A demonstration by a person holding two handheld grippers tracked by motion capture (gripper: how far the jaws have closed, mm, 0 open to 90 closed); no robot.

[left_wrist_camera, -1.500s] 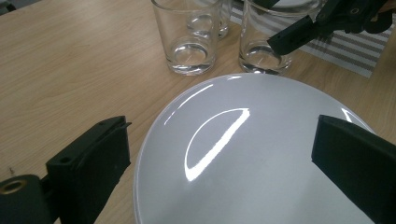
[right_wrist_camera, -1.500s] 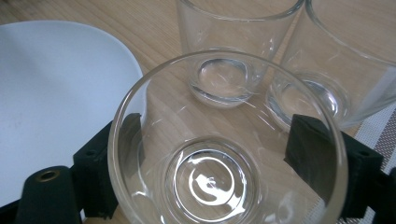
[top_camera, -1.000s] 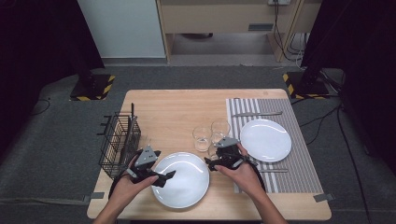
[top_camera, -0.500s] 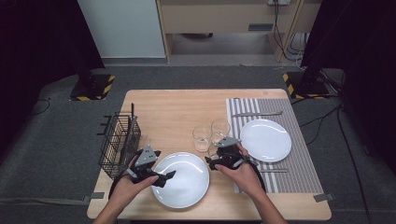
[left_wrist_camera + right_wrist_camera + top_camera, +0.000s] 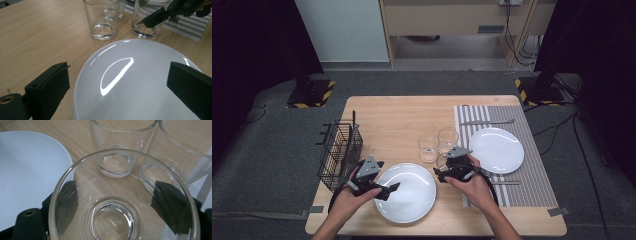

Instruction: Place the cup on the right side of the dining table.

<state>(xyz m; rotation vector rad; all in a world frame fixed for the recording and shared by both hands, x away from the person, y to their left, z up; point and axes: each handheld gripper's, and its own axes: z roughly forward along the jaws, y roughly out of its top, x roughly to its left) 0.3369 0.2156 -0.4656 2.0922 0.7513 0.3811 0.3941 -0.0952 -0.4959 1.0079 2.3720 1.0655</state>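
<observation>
Right gripper (image 5: 443, 175) sits at the near edge of the glass cluster, beside the striped placemat (image 5: 532, 165). Its jaws stand on either side of the nearest glass (image 5: 123, 202), one at each wall, clamped on it; they have just been closing a little. The glass stands upright on the wooden table (image 5: 402, 120), just in front of two more glasses (image 5: 438, 142), which stand close together.

Left gripper (image 5: 393, 189) hangs over the left rim of the near white plate (image 5: 409, 197). Its jaws are apart, one over bare wood, the other over the plate; nothing lies between the pads except the plate's rim below. In the left gripper view the plate (image 5: 140, 85) lies flat and the right gripper's jaw reaches the glass beyond it.

Wire basket (image 5: 339, 152) stands at the table's left edge. A second white plate (image 5: 497, 150) rests on the placemat.
</observation>
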